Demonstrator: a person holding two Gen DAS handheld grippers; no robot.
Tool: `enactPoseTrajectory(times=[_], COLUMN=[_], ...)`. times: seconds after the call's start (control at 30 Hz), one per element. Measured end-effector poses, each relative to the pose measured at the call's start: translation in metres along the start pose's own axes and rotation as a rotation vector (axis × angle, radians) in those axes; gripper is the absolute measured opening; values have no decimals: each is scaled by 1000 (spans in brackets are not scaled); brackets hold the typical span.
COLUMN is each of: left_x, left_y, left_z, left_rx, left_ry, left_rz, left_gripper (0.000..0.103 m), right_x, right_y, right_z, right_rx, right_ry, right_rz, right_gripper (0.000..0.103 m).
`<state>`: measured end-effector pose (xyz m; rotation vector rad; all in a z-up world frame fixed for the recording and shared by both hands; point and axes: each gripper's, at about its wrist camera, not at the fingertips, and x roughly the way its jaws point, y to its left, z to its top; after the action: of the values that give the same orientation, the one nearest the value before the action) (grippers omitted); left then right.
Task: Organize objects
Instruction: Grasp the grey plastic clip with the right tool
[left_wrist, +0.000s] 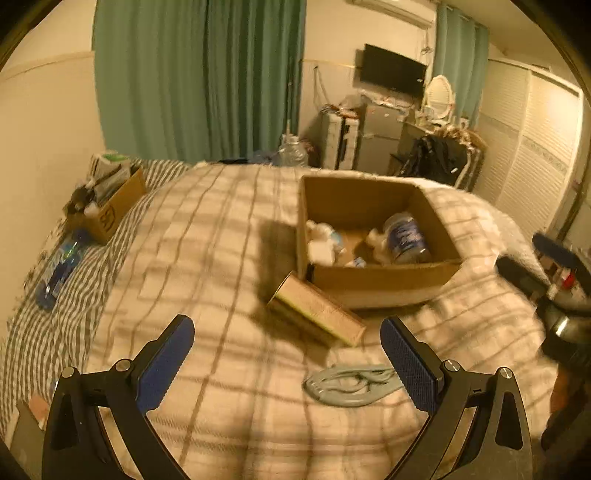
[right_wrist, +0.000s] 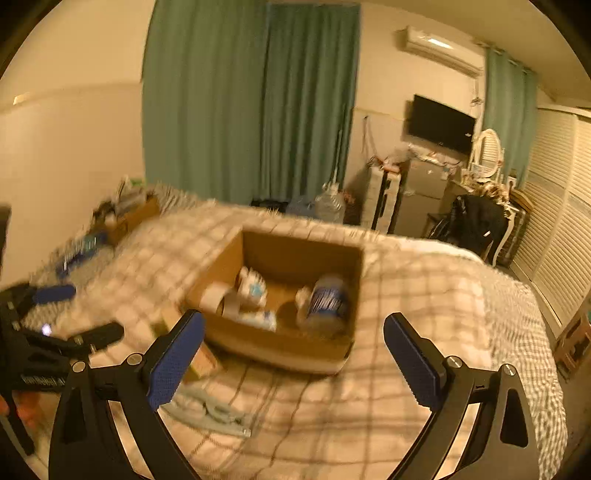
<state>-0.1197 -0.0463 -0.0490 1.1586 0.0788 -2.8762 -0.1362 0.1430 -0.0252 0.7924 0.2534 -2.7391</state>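
A checked blanket (left_wrist: 221, 236) covered the bed in front of me. On it sat the open cardboard box (left_wrist: 384, 278), holding a blue-labelled jar (left_wrist: 406, 238) on its side and some small white bottles (left_wrist: 323, 240); the right wrist view also showed a tape roll (right_wrist: 214, 297) inside. A slim carton (left_wrist: 317, 312) lay on the blanket touching the box's near corner, and a pale blue face mask (left_wrist: 351, 384) lay nearer to me. My left gripper (left_wrist: 288, 354) hung over the blanket with jaws spread wide, gripping nothing. My right gripper (right_wrist: 293, 354) was likewise wide apart and empty, facing the box.
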Motion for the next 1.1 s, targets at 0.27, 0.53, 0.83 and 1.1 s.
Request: enactPoseTrajectory(times=[0.27, 0.53, 0.83, 1.1], left_x=[34, 35, 41, 44], left_y=[10, 39, 58, 58], left_z=[-28, -33, -35, -35], left_rx=[55, 31, -45, -76], left_ry=[45, 47, 71, 79], left_rz=[106, 160, 135, 137], left_gripper=[103, 103, 103, 103], right_x=[71, 101, 130, 76], right_y=[47, 99, 101, 77], right_z=[-65, -101, -95, -83], right_rx=[-138, -390, -279, -198], right_ry=[284, 436, 484, 364], right_rz=[63, 76, 158, 190], right_gripper=[98, 88, 40, 8])
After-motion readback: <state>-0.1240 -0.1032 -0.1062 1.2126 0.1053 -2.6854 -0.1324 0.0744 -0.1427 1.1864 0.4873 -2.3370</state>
